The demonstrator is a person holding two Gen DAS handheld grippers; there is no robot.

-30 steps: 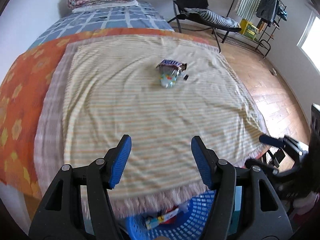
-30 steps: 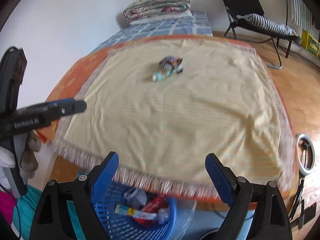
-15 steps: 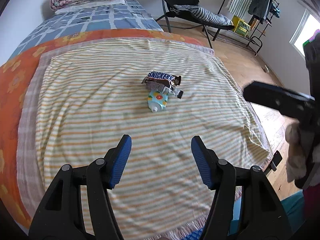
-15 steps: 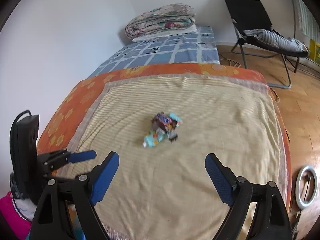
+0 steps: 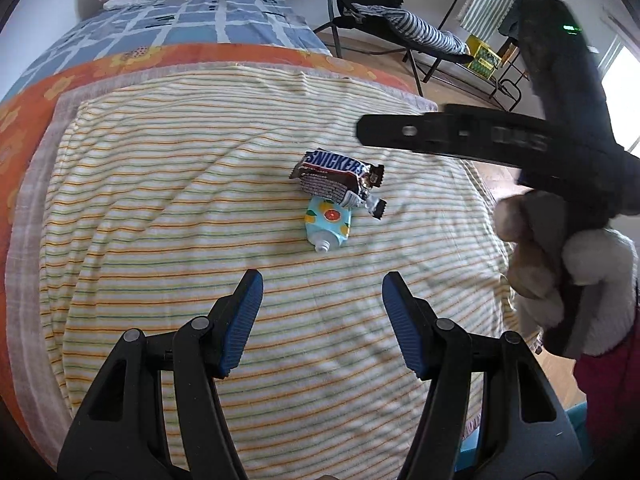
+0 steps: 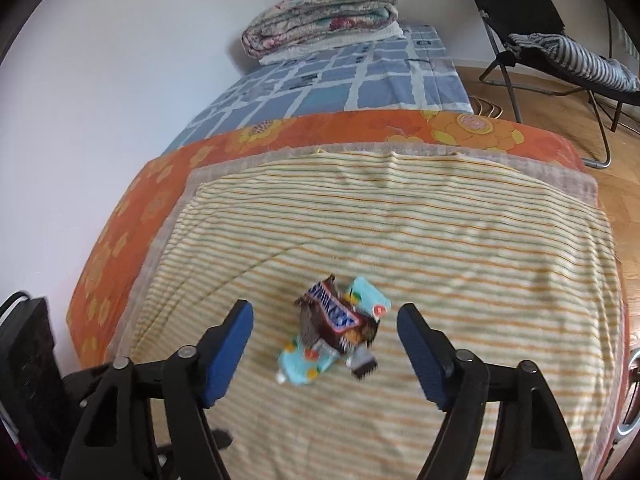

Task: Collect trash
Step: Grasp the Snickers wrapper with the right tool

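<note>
crumpled brown snickers wrapper [image 5: 335,178] lies atop a flattened light-blue tube [image 5: 328,226]; both on striped blanket [image 5: 160,220]

**Bed and what lay on it**

The bed [image 6: 132,216] was covered by an orange flowered sheet, with a striped yellow blanket [image 5: 160,216] spread over it. Near the blanket's middle lay a Snickers wrapper [image 5: 336,176], partly on top of a small light-blue tube [image 5: 328,224]. Folded quilts [image 6: 320,16] rested at the far end.

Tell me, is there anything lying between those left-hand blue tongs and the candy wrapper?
Yes. In the left wrist view, a small light-blue tube lies on the striped blanket between the left tongs and the Snickers wrapper, partly tucked under it.
</note>
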